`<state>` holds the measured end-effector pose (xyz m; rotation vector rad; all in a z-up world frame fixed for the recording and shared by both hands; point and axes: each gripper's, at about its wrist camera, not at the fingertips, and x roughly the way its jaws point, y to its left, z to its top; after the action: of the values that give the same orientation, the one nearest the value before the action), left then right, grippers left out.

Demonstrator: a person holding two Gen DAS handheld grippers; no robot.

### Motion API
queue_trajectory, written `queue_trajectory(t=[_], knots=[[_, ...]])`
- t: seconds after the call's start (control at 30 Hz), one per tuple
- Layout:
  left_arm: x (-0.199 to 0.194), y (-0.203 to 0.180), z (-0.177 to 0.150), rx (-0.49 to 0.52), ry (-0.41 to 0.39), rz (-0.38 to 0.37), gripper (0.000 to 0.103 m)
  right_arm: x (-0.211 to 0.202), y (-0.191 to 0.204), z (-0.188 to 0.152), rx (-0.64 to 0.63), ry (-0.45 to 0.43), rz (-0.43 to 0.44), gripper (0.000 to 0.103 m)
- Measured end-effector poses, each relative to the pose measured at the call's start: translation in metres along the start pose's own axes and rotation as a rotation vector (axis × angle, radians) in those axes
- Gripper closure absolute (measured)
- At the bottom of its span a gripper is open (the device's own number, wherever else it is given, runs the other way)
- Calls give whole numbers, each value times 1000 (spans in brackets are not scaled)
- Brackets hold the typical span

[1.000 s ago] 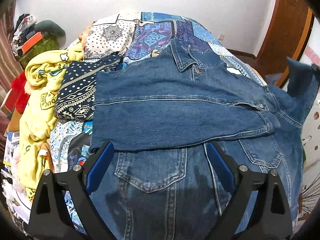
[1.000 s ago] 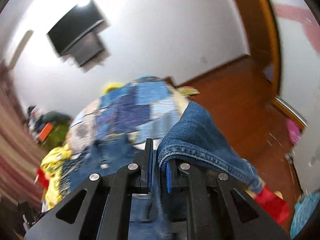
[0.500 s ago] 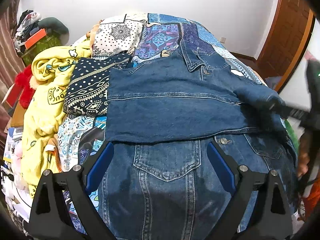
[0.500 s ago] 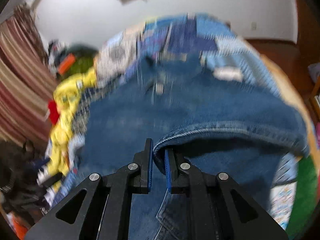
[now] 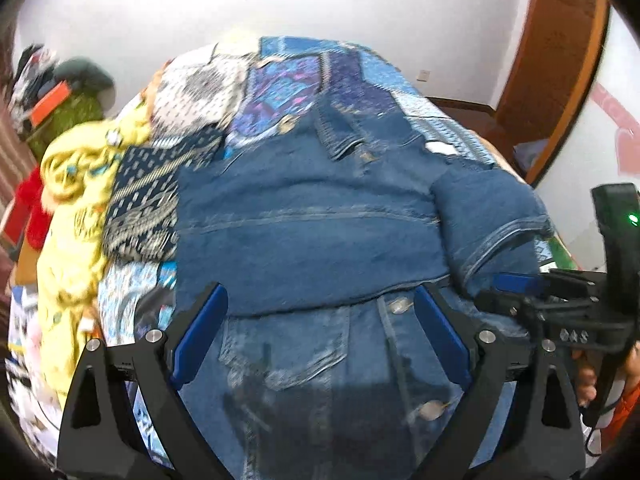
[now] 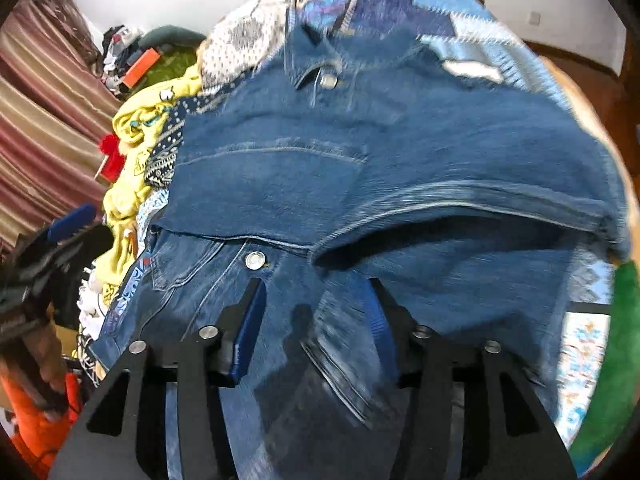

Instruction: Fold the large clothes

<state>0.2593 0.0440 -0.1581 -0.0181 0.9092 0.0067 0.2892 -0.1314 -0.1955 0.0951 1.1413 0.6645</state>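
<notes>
Denim jacket (image 5: 304, 232), heavy, stiff, on bed; grip hem seams; left tongs (image 5: 320, 344) and right tongs (image 6: 316, 328) wide open, empty.

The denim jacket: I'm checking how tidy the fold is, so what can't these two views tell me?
- Left wrist view: the denim jacket hem runs off the bottom edge, behind the left hand-held gripper.
- Right wrist view: motion blur smears the seams; under the folded sleeve lies deep shadow.
- Both views: the bedspread under the jacket is covered by it.
</notes>
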Motion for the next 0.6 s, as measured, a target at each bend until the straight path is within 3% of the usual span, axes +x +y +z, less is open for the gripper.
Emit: queue_trajectory(t=[0.13,0.27,0.4,0.6], knots=[[-4,-36,21,82,-32,-17,9,-36,-20,-7,32,-108,-36,50],[2,-78,39,170,-49,-48,3,-71,-50,-15,69,-212,-171,48],[25,-125,48,278,-24,-63,3,-89,-78,-23,99,-251,-250,47],[90,-179,43,446,101,-92,3,-77,-106,-29,175,-228,-262,46]])
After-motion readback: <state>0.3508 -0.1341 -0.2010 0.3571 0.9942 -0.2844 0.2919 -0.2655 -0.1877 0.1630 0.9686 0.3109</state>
